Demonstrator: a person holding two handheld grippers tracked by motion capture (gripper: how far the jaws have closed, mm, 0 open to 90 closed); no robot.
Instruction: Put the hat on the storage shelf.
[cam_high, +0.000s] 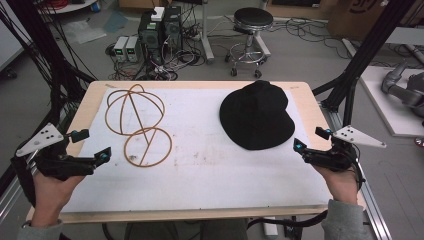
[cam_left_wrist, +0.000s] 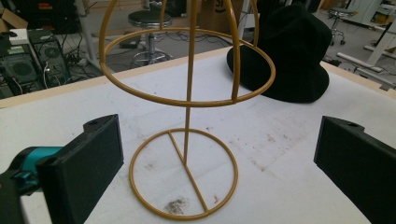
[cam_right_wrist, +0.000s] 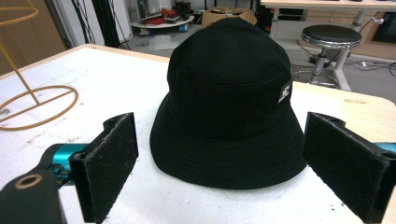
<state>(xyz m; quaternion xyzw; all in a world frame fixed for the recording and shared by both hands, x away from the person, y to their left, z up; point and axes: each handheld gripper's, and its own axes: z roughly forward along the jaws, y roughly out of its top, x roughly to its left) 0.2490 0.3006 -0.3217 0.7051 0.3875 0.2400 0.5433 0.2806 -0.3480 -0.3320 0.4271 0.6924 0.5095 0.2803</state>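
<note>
A gold wire hat stand stands upright on the left half of the white mat. A black bucket hat lies brim-down on the right half. My left gripper is open at the table's left edge, pointing at the stand, with nothing between its jaws. In the left gripper view the stand rises ahead of the open left gripper, with the hat behind it. My right gripper is open just right of the hat's brim. In the right gripper view the hat sits close ahead of the open right gripper, apart from both pads.
The wooden table borders the mat. On the floor beyond are a stool, computer boxes and loose cables. Black frame posts stand by the table's right corner. The stand's base ring lies far left in the right gripper view.
</note>
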